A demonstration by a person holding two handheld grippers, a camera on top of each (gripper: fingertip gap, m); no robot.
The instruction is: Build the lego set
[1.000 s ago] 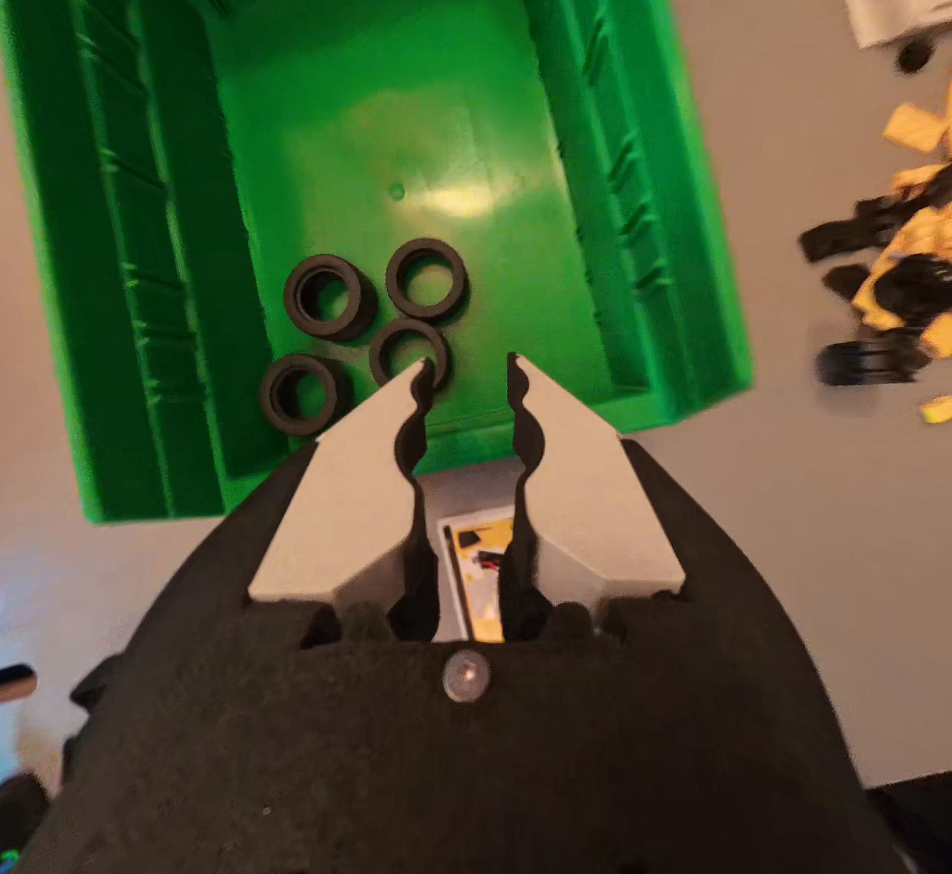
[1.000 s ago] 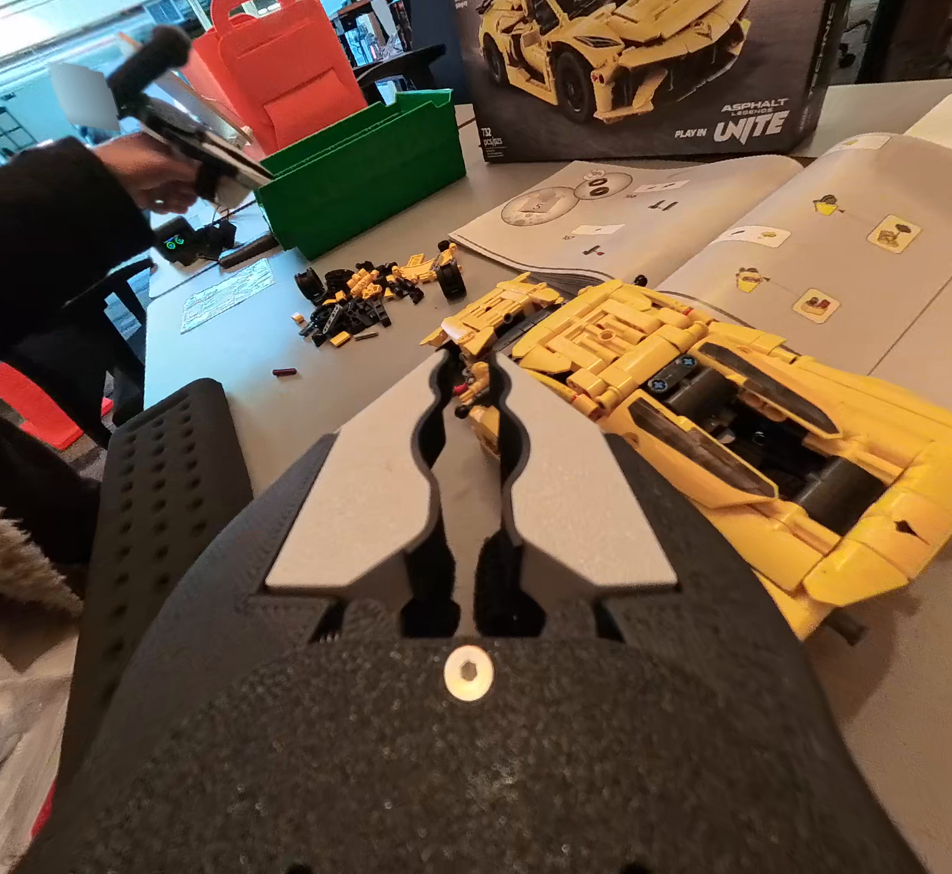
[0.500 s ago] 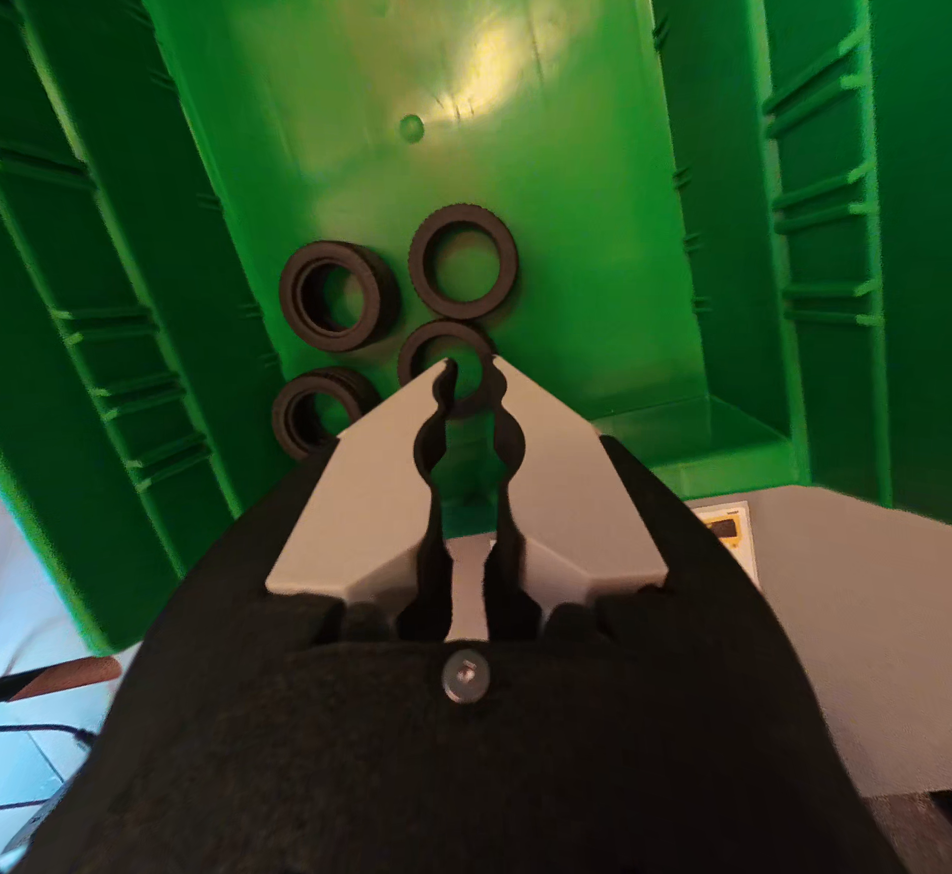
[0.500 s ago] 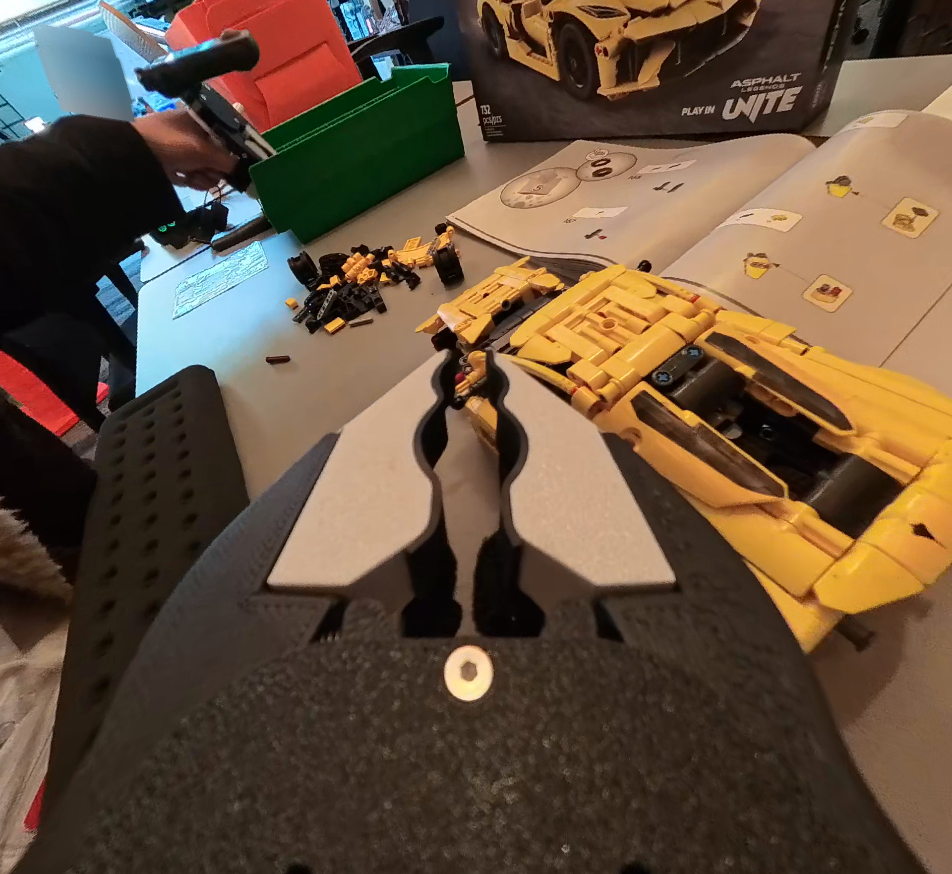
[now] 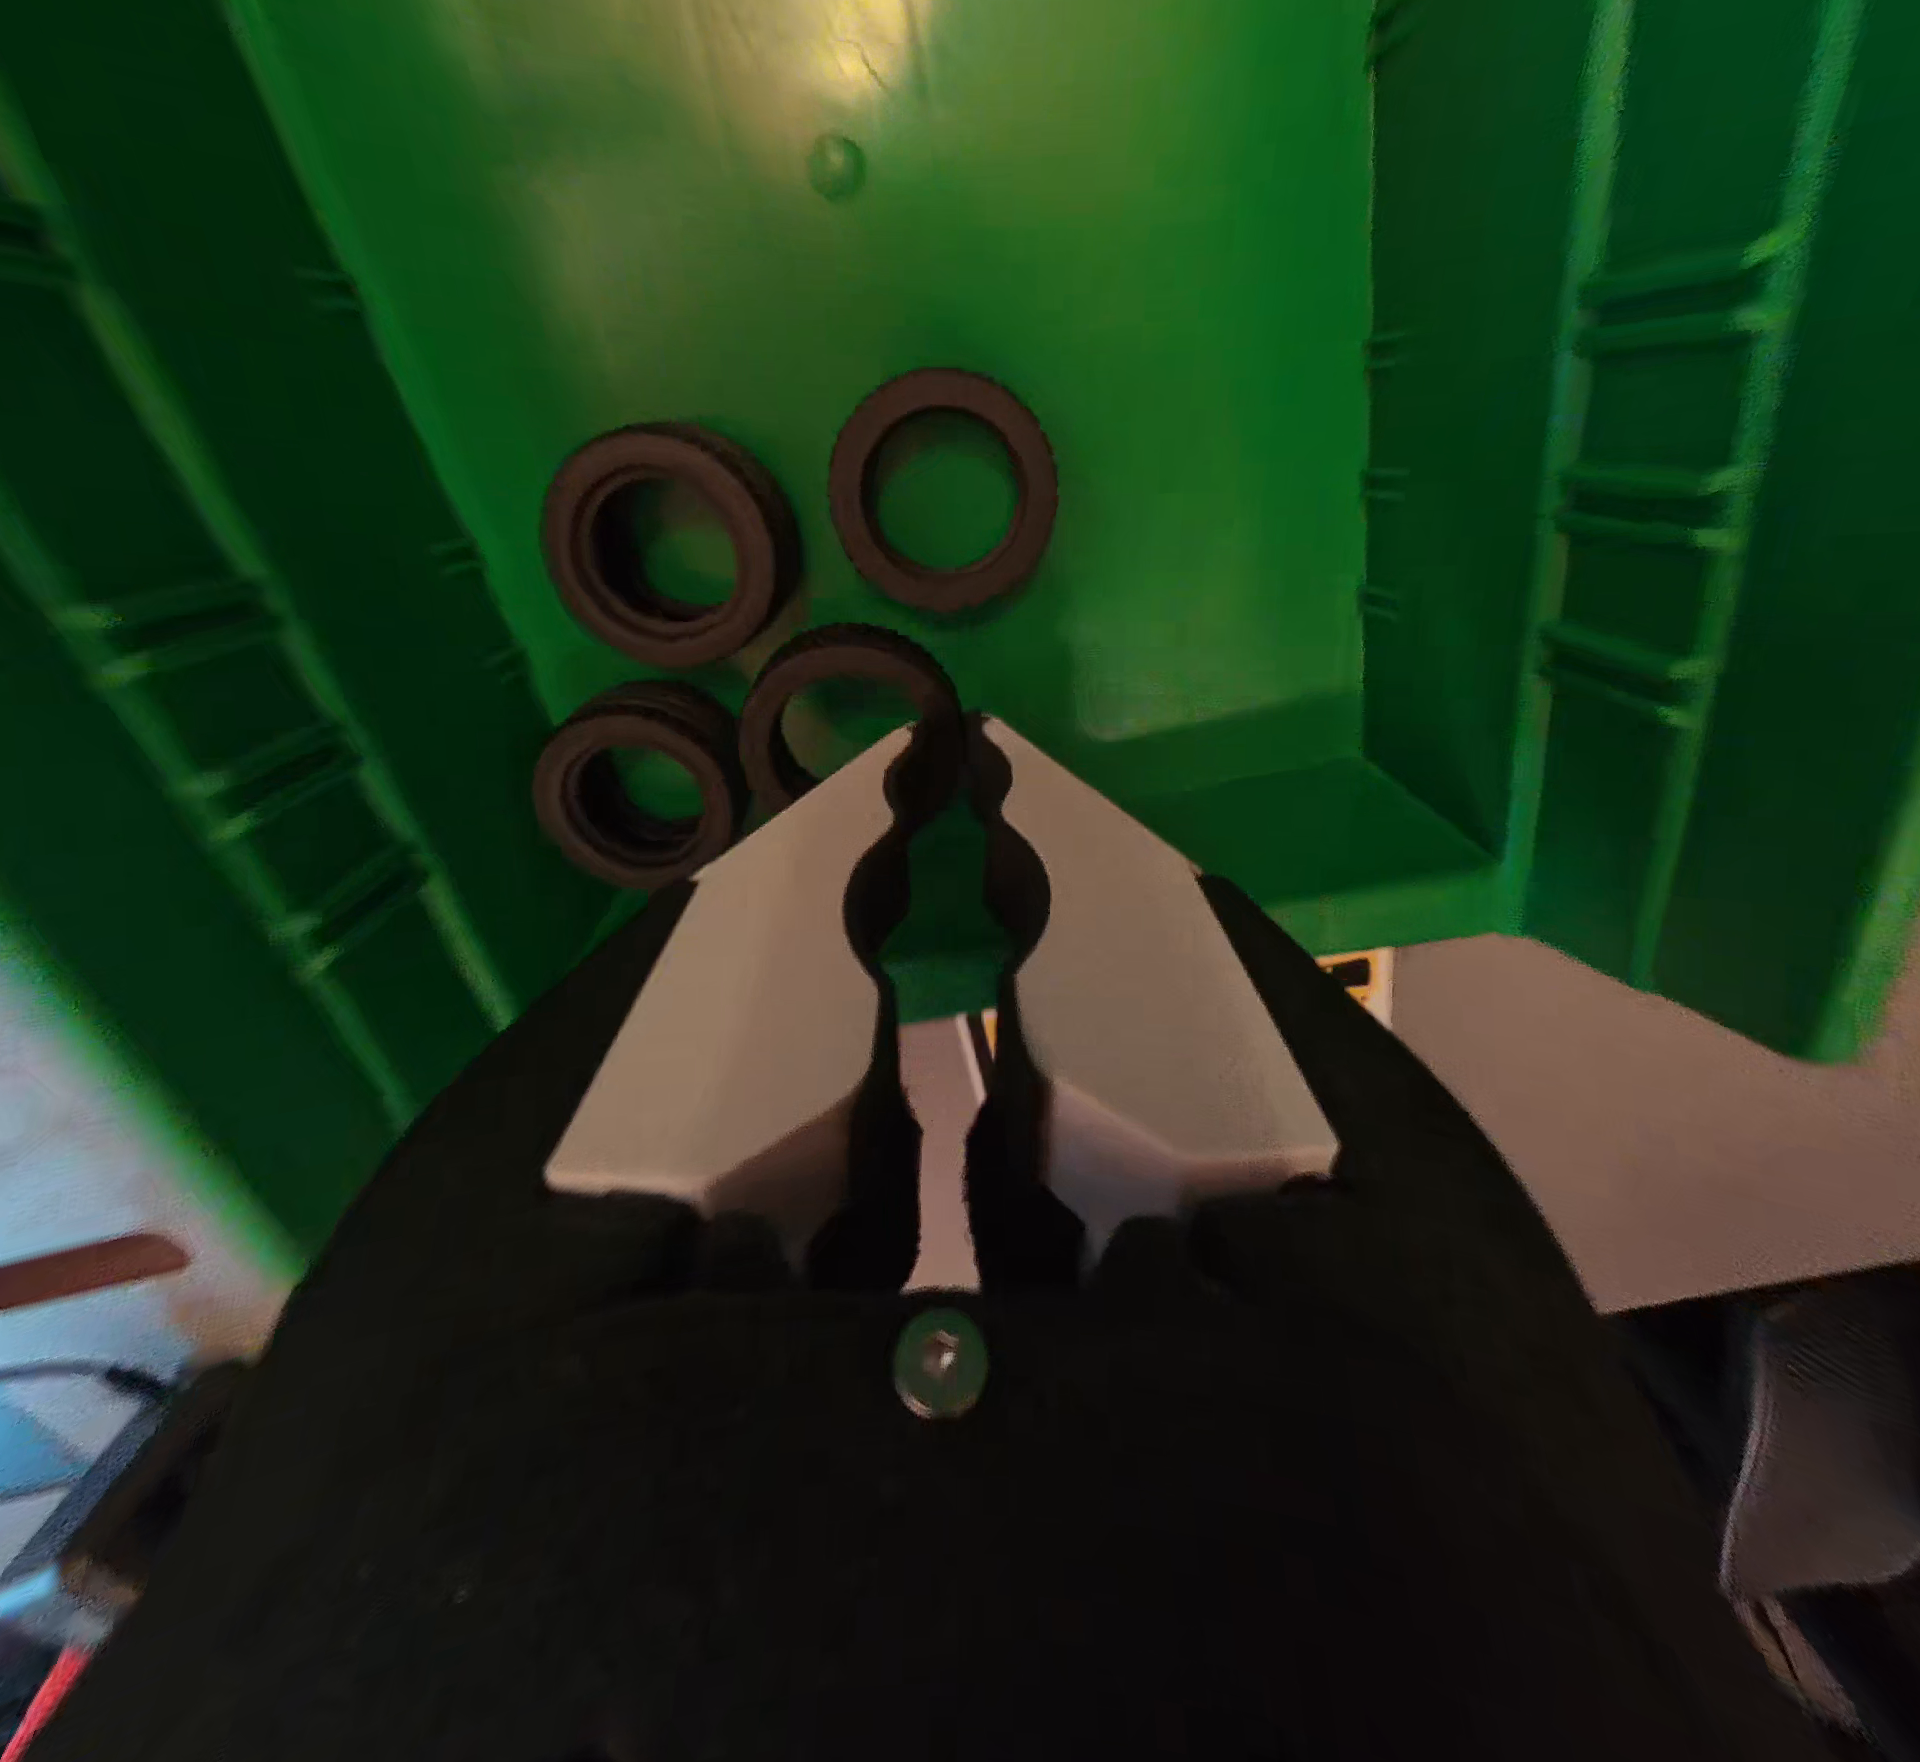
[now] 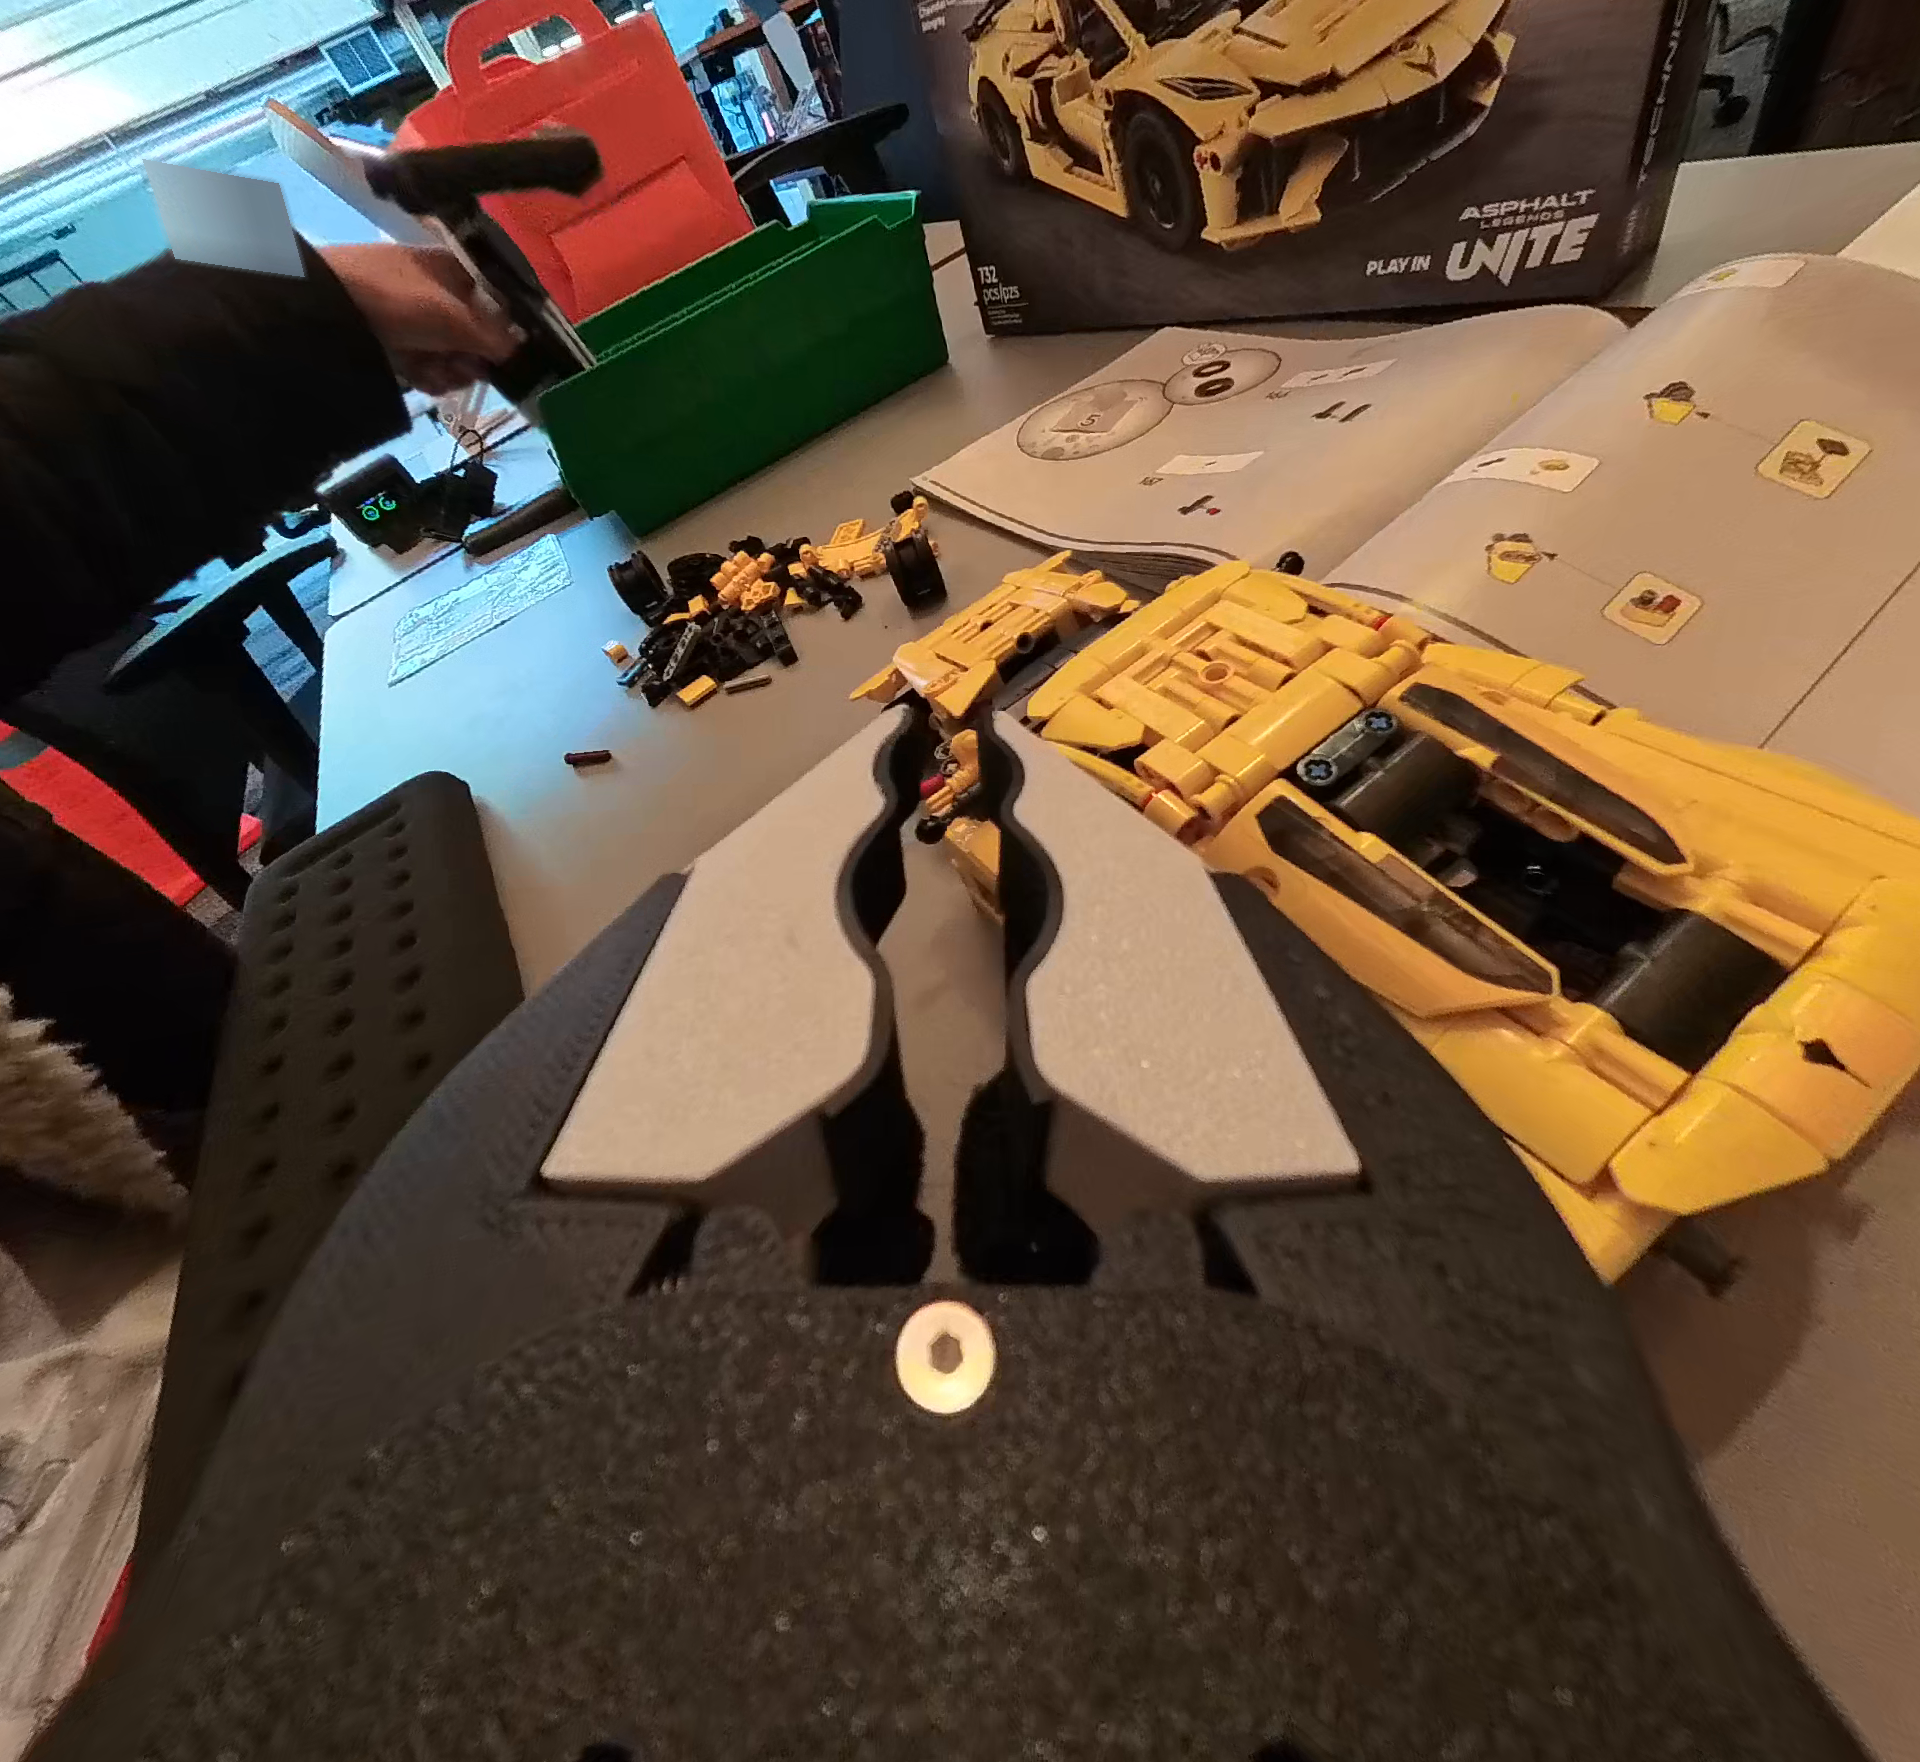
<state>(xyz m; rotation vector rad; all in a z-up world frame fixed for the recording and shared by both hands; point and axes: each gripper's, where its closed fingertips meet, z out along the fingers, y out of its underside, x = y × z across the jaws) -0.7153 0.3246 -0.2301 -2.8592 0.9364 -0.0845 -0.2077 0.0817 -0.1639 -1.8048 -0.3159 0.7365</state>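
Left wrist view: the left hand-held gripper (image 5: 943, 736) is reaching down into a green bin (image 5: 1195, 278), its tips nearly closed and pinching the rim of the nearest black tyre (image 5: 831, 673). Three more tyres (image 5: 940, 502) are lying flat on the bin floor just beyond and beside it.

Right wrist view: the right hand-held gripper (image 6: 951, 725) is hovering at the nose of the yellow car (image 6: 1351, 839), its jaws a narrow slit apart and holding nothing that can be made out. The car is lying on the grey bench (image 6: 499, 756), partly over the open instruction booklet (image 6: 1455, 424). A small pile of loose pieces (image 6: 748, 611) is sitting between car and bin, the set's box (image 6: 1299, 81) standing behind.

The bodywork is looking largely assembled; judging by the unfitted tyres and leftover parts, the wheels are remaining to be done.
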